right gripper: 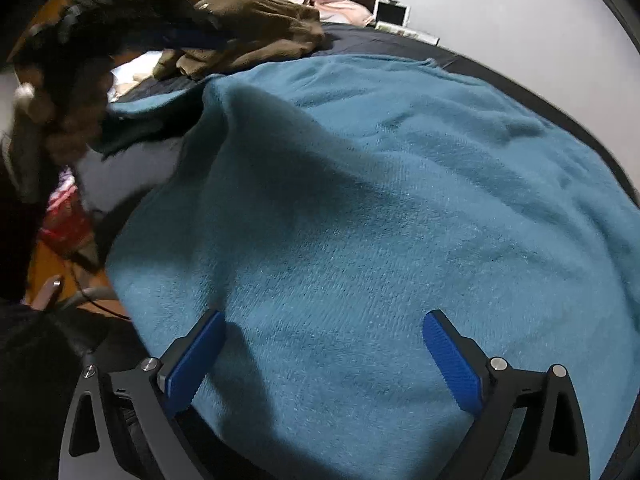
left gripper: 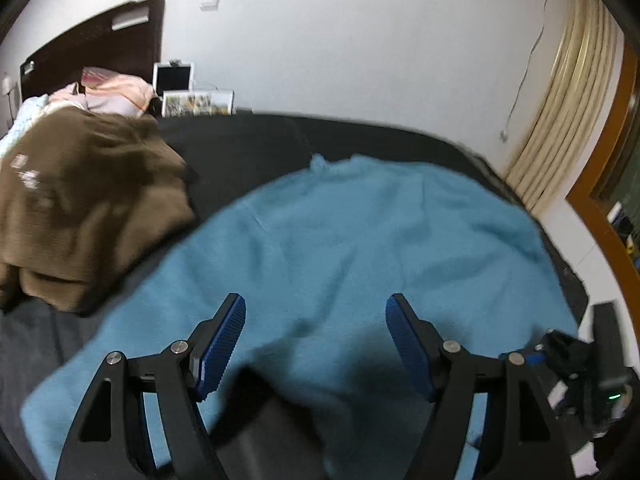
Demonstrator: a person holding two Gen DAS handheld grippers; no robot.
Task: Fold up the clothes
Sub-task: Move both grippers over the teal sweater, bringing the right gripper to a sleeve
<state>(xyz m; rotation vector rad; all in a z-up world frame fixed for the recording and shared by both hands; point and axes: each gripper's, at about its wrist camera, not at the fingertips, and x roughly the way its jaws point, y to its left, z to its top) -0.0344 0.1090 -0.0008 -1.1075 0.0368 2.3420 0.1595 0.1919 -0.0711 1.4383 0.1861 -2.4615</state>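
Blue-padded left gripper [left gripper: 316, 320] and right gripper [right gripper: 324, 334] gape wide, empty, above the teal sweater [right gripper: 380, 200].

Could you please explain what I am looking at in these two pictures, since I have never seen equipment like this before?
These are no robot arms: a person holds a two-finger gripper in each hand, and a wide-angle camera on each looks forward along its fingers. One picture is from the left gripper, the other from the right gripper. The blue ribbed strips are the finger pads. Both grippers stand open above a blue fuzzy garment spread on a dark bed; neither holds anything. A brown garment lies crumpled beside it, with pink bedding near the headboard.
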